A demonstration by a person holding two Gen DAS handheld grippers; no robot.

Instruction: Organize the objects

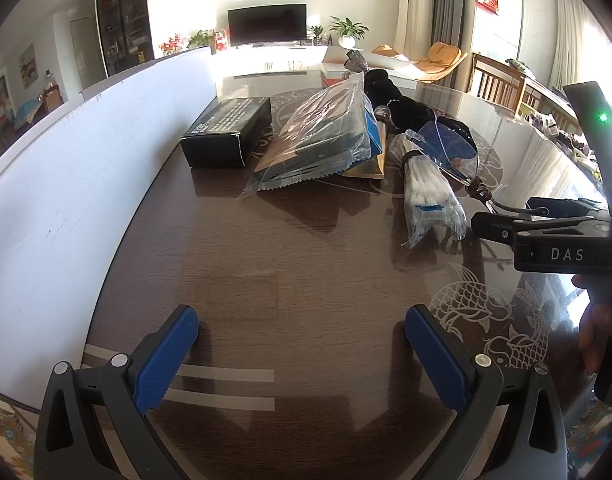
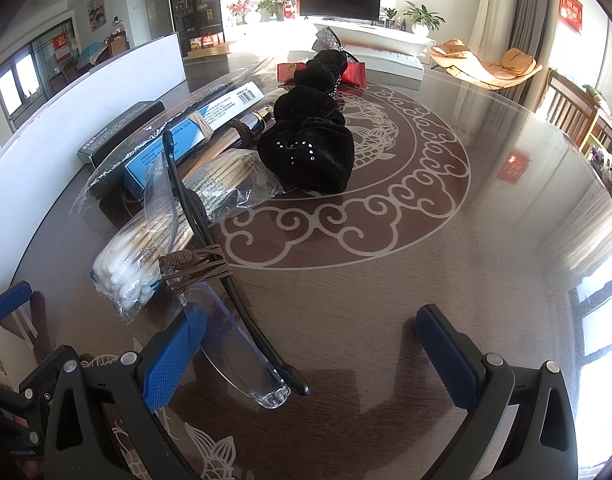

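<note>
Clear safety glasses (image 2: pixel 242 344) with black temples lie on the dark glass table (image 2: pixel 386 288), a brown cord (image 2: pixel 194 268) wrapped around one temple. My right gripper (image 2: pixel 310 360) is open, and the lens sits between its fingers, close to the left pad. A bag of cotton swabs (image 2: pixel 134 268) lies just left of the glasses. Behind them are a black velvet cloth (image 2: pixel 310 152), a bagged blue box (image 2: pixel 194 132) and a black box (image 2: pixel 118 132). My left gripper (image 1: pixel 302 356) hangs open over bare table, well short of the black box (image 1: pixel 226 132), the bagged box (image 1: pixel 326 136) and the swabs (image 1: pixel 430 196).
A white panel (image 1: pixel 86 180) stands along the table's left side. Red candy packets (image 2: pixel 354 72) lie at the far end behind the cloth. The right gripper (image 1: pixel 506 214) enters the left wrist view from the right. Wooden chairs (image 2: pixel 570 108) stand beyond the table.
</note>
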